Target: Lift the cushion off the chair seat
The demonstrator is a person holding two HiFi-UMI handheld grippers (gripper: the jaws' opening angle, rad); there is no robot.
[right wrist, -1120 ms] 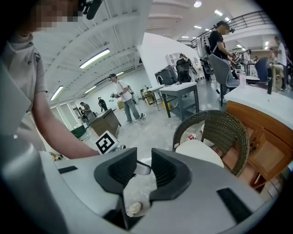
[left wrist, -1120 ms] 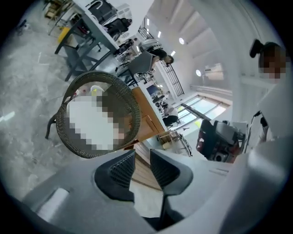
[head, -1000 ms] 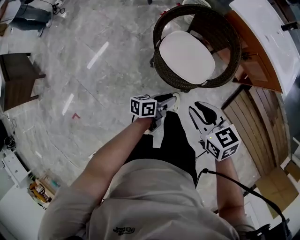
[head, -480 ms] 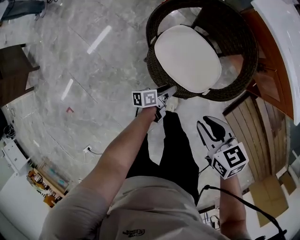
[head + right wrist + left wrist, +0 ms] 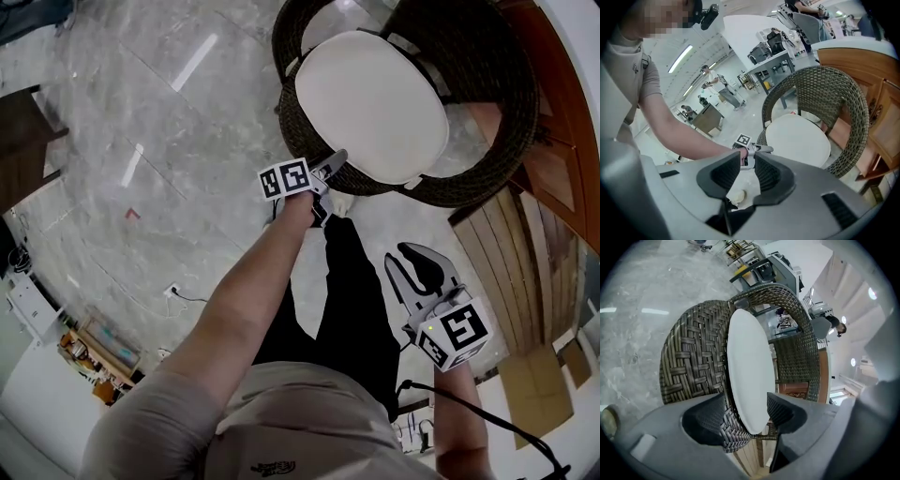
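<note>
A white oval cushion (image 5: 370,103) lies on the seat of a round dark wicker chair (image 5: 487,141). My left gripper (image 5: 330,169) is at the chair's front rim, its marker cube just behind it. In the left gripper view its jaws (image 5: 746,411) are opening wide, with the cushion's (image 5: 747,366) near edge and the wicker rim (image 5: 693,362) showing in the gap; the pads do not press on it. My right gripper (image 5: 417,272) hangs back, off the chair, above the floor beside the person's leg. Its jaws (image 5: 747,164) stand a narrow gap apart with nothing between them.
A wooden cabinet (image 5: 553,103) with a white top stands right of the chair, close to its back. Wood planks (image 5: 511,272) lie under my right gripper. The person's legs and a shoe (image 5: 342,202) are just before the chair. Grey marble floor (image 5: 141,112) spreads left, with a dark table (image 5: 23,141).
My left gripper has gone forward and down to the chair's front rim and its jaws have spread. The right gripper has sunk a little. The chair and cushion look nearer.
</note>
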